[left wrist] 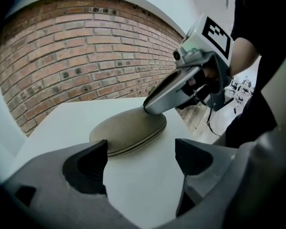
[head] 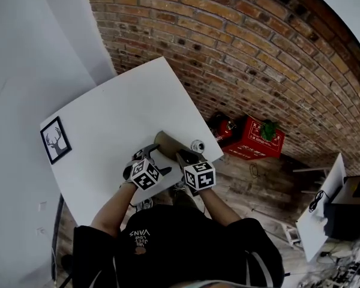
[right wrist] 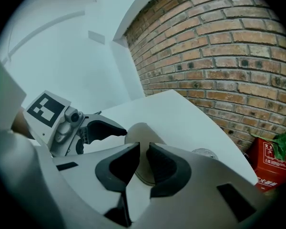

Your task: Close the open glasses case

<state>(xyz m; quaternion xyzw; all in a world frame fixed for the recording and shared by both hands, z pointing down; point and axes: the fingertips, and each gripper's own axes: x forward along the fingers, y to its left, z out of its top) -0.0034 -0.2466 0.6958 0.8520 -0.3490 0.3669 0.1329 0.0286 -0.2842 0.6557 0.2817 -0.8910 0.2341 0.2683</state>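
Observation:
A tan oval glasses case (head: 167,143) (left wrist: 128,130) lies on the white table (head: 120,113), its lid down on its base with only a thin seam showing. My right gripper (head: 183,156) (right wrist: 143,159) has its tip resting on the case's right end; its jaws stand a narrow slit apart with nothing between them. My left gripper (head: 146,153) (left wrist: 140,159) is wide open just short of the case's near side, with only bare table between its pads. In the right gripper view the case (right wrist: 133,130) is partly hidden behind my jaws.
A small round glass jar (head: 197,146) (right wrist: 204,153) stands beside the case near the table's right edge. A framed deer picture (head: 56,140) stands at the table's left corner. A brick wall (head: 240,53) and red boxes (head: 255,138) on the floor lie beyond.

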